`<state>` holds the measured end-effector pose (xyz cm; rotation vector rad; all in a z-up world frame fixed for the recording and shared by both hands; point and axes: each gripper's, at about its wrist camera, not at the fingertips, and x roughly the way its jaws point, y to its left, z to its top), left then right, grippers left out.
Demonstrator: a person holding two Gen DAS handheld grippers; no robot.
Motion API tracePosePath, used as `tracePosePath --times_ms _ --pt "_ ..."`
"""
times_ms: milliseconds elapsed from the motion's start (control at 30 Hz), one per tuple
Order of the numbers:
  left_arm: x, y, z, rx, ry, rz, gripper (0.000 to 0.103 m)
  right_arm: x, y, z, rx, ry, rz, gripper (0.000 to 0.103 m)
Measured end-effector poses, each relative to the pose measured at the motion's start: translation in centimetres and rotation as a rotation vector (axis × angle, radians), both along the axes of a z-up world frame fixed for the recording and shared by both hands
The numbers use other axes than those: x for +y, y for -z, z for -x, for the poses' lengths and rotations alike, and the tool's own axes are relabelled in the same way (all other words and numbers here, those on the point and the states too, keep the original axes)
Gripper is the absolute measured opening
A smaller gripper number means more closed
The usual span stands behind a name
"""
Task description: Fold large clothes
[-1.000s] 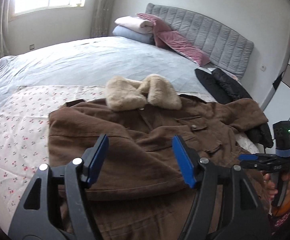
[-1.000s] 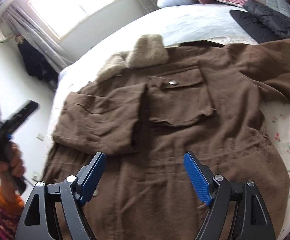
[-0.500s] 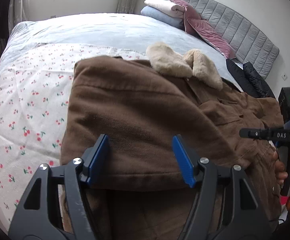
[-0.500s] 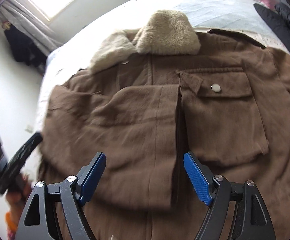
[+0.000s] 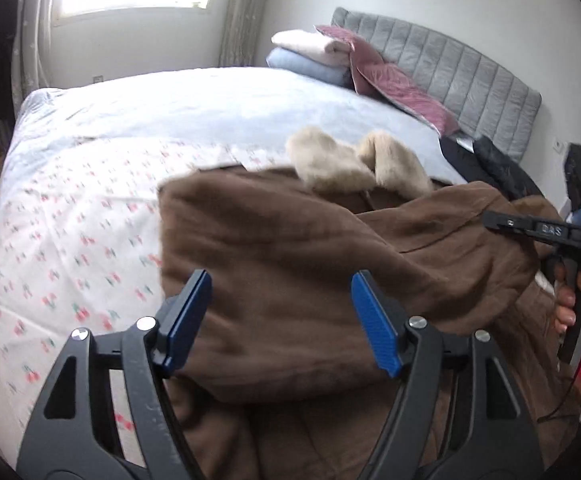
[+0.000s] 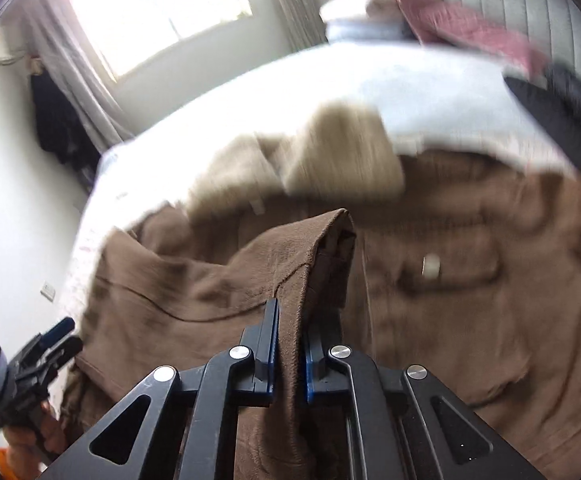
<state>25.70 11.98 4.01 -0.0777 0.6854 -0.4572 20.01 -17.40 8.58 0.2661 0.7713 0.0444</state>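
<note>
Right gripper (image 6: pixel 290 354) now clamped on coat (image 6: pixel 218 288) fold.

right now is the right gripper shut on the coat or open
Shut on it: the right gripper has just closed, pads pinching a raised fold of the brown coat.

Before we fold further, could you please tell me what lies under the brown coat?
The brown coat lies on a cherry-print sheet, which shows beside it on the bed. Whatever is directly beneath the coat is covered.

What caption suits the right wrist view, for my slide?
Right gripper shut on a fold of the brown coat on the bed.
</note>
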Motion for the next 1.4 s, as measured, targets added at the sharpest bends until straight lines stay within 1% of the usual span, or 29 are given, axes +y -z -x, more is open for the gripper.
tracePosePath --times_ms 67,100,133,167,200,267,333,367,400,433,467,533,600,667,700,733,767,833,867,900,933,1033,1100,1167,1200,1233,1300,1367,1400 --pt "0.5 -0.7 -1.3 -0.002 -0.021 0.011 0.073 0.0 -1.9 0.3 -0.097 0.008 0.043 0.009" --pt "0.6 -0.9 -1.9 0.003 -0.027 0.01 0.073 -0.2 -2.4 0.3 -0.13 0.009 0.05 0.009" --pt "0.5 -0.7 -2.8 0.016 -0.031 -0.001 0.073 -0.4 -2.5 0.3 -0.151 0.013 0.054 0.009" --pt "0.3 -0.1 -3.6 0.039 -0.033 -0.017 0.073 -0.8 -2.0 -0.2 -0.139 0.032 0.058 0.009" --pt "0.0 0.8 -4.5 0.074 -0.04 -0.041 0.073 -1.2 -1.2 -0.8 -0.105 0.051 0.06 0.009" --pt "-0.5 3.4 -5.8 0.155 -0.054 -0.108 0.073 -2.4 1.4 -2.0 0.004 0.087 0.062 0.012" --pt "-0.8 6.4 -6.8 0.259 -0.073 -0.216 0.073 -3.6 4.9 -3.2 0.16 0.111 0.091 0.015" --pt "-0.2 7.1 -7.0 0.288 -0.072 -0.199 0.073 -4.2 5.9 -3.1 0.194 0.112 0.093 0.017" --pt "0.5 6.9 -7.1 0.287 -0.082 -0.153 0.073 -4.8 6.8 -2.8 0.21 0.127 0.105 0.017" --pt "1.1 6.5 -7.0 0.278 -0.105 -0.129 0.073 -5.4 7.0 -2.3 0.194 0.133 0.101 0.024" --pt "1.7 5.9 -6.8 0.252 -0.136 -0.114 0.072 -6.1 6.9 -1.7 0.171 0.146 0.089 0.035" --pt "2.5 4.5 -6.4 0.195 -0.157 -0.071 0.072 -7.4 6.4 -1.2 0.147 0.176 0.063 0.047" --pt "3.0 3.0 -5.9 0.141 -0.143 0.011 0.072 -8.2 5.7 -0.9 0.117 0.174 0.009 0.047" --pt "2.7 2.2 -5.2 0.11 -0.103 0.08 0.072 -8.4 5.0 -0.9 0.093 0.146 -0.037 0.047" --pt "2.4 2.3 -4.9 0.103 -0.076 0.105 0.072 -8.5 4.7 -0.7 0.087 0.133 -0.044 0.048" --pt "1.6 2.4 -4.8 0.104 -0.053 0.117 0.072 -8.2 4.7 -0.7 0.088 0.118 -0.042 0.05" --pt "1.3 3.0 -4.8 0.111 -0.034 0.119 0.072 -7.9 4.9 -0.7 0.097 0.102 -0.035 0.052" --pt "0.4 5.2 -4.7 0.152 -0.008 0.08 0.072 -7.2 5.8 -0.7 0.12 0.078 -0.021 0.053" --pt "0.0 6.4 -4.6 0.159 -0.028 0.027 0.072 -6.9 6.2 -0.6 0.136 0.07 -0.016 0.053" --pt "-0.2 7.1 -4.6 0.162 -0.036 0.001 0.07 -6.7 6.4 -0.3 0.148 0.067 -0.016 0.053" --pt "-0.5 7.2 -4.6 0.16 -0.042 -0.017 0.071 -6.8 6.7 0.0 0.159 0.067 -0.02 0.053" --pt "-2.4 5.9 -4.2 0.14 -0.062 -0.144 0.071 -8.0 6.5 1.7 0.162 0.077 -0.07 0.054" --pt "-3.1 4.9 -3.5 0.119 -0.078 -0.201 0.072 -8.9 5.4 3.0 0.151 0.086 -0.092 0.058" --pt "-3.4 3.8 -2.5 0.107 -0.1 -0.218 0.081 -10.3 4.0 4.2 0.136 0.103 -0.094 0.07" --pt "-3.5 3.1 -1.8 0.105 -0.114 -0.218 0.087 -10.8 3.4 4.7 0.125 0.113 -0.092 0.072" --pt "-3.5 2.5 -1.3 0.104 -0.121 -0.21 0.087 -11.4 2.7 5.3 0.112 0.124 -0.091 0.075" --pt "-3.4 1.2 0.0 0.117 -0.119 -0.177 0.088 -13.0 1.2 6.8 0.088 0.151 -0.096 0.078" --pt "-3.4 -0.1 1.5 0.141 -0.117 -0.147 0.091 -14.5 0.0 8.2 0.071 0.181 -0.098 0.081" --pt "-3.2 -0.6 2.4 0.15 -0.122 -0.135 0.095 -15.3 -0.4 8.9 0.066 0.195 -0.097 0.081"
